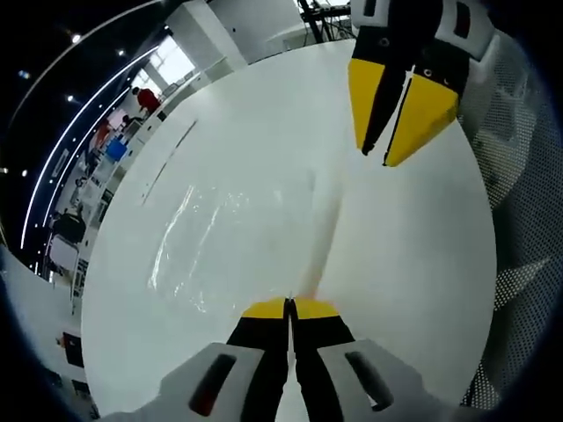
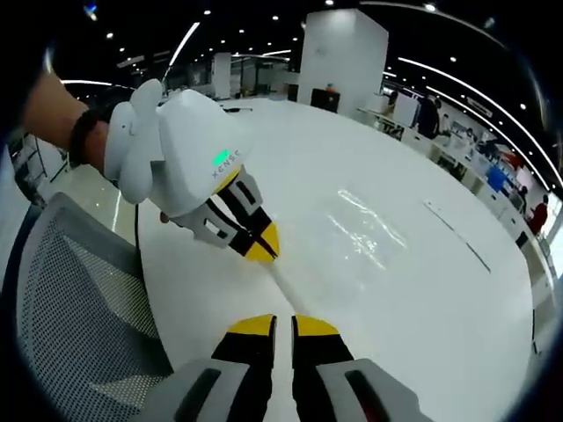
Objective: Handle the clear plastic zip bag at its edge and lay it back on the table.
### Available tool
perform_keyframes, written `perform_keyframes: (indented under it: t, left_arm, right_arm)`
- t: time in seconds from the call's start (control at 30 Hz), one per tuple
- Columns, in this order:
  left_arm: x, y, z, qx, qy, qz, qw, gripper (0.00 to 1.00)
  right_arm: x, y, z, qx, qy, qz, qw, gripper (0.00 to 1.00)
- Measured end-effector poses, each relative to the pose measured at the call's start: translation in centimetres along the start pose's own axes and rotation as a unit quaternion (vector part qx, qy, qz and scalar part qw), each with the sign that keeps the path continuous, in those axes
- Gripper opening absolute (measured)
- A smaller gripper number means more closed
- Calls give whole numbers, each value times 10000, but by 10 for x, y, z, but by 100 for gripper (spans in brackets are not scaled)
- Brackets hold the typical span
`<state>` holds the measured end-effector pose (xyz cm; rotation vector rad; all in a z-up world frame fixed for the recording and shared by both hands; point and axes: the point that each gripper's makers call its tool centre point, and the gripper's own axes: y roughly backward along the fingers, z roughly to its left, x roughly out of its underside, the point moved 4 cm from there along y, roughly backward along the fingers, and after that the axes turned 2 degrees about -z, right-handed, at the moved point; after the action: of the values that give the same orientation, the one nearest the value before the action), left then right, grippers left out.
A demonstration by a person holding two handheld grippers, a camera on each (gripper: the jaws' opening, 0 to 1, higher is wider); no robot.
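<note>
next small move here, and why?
Probably lower the left gripper toward the white table and let go. Its jaws look shut on the near edge of the clear zip bag, whose far part already lies on the table. The right gripper hovers slightly open, apart from the bag, so nothing else seems to hold it.

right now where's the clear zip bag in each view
Left gripper view: the clear zip bag lies flat on the white table, left of centre, its edge pinched in the left tongs.
Right gripper view: right of centre on the table, past the right tongs.
Shared landmark: the mesh chair.
</note>
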<state>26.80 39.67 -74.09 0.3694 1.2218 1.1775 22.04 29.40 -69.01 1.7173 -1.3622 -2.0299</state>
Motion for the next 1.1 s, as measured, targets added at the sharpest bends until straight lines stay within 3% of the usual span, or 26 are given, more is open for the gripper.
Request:
perform_keyframes:
  t: [0.5,0.6,0.77,0.9,1.0,1.1]
  left_arm:
    - [-4,7,0,-49,127,-18,9999,0]
    - [-5,9,-3,50,626,-29,9980,1]
    - [-16,24,1,-137,800,-190,9965,2]
    - [-14,26,1,-151,998,-224,9946,3]
    - [-10,25,-1,-86,1696,-360,9848,4]
    - [-8,29,-2,-131,1944,-393,9801,5]
  right_arm:
    - [-2,-3,-6,-34,-117,-59,9999,3]
    - [-3,-4,-6,-22,-157,-74,9998,3]
    - [-6,-8,-8,-18,-180,-82,9998,3]
    - [-7,-11,-8,-43,-206,-111,9997,5]
    - [-8,-12,-7,-53,-229,-132,9996,5]
    - [-8,-13,-6,-51,-251,-138,9996,6]
